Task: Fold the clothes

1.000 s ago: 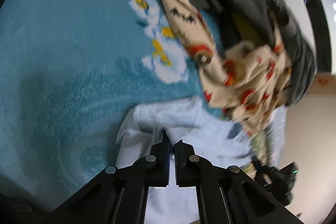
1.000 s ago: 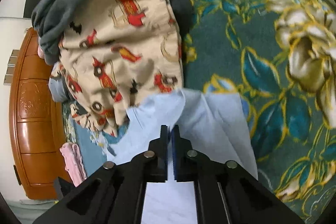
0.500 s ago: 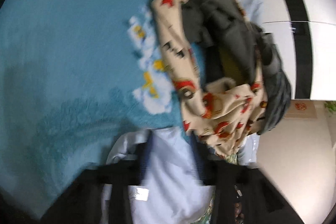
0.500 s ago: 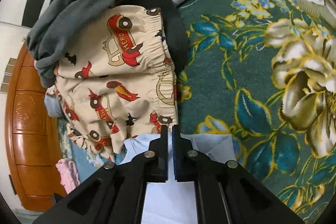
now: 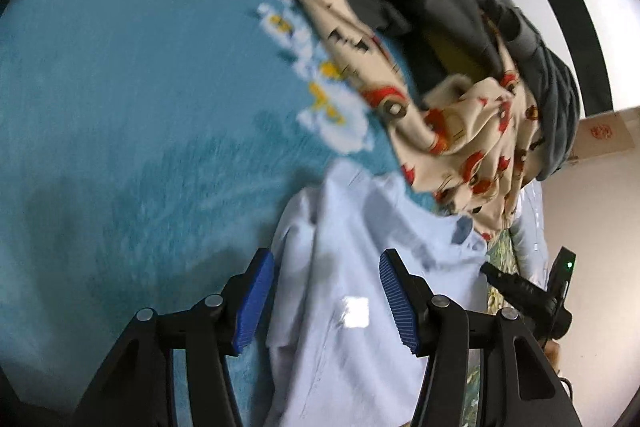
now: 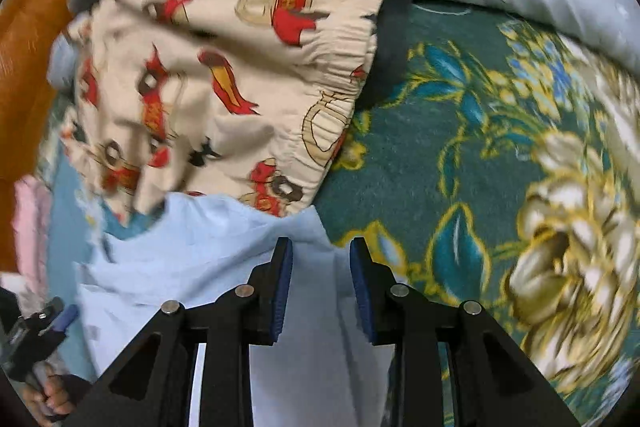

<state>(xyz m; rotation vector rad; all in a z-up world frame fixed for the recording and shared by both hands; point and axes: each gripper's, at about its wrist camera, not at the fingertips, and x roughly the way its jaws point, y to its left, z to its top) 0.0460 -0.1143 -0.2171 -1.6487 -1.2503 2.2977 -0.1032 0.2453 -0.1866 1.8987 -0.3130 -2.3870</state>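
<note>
Left gripper jaws straddle the pale blue shirt, untouching.

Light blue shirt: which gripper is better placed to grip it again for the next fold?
Probably the left gripper: its open fingers straddle the light blue shirt. The right gripper is narrower, its jaws opening, near the shirt's edge.

Both wrist views look steeply down, close over the bedding; each shares the pale blue cotton garment and the cream car-print shorts.
</note>
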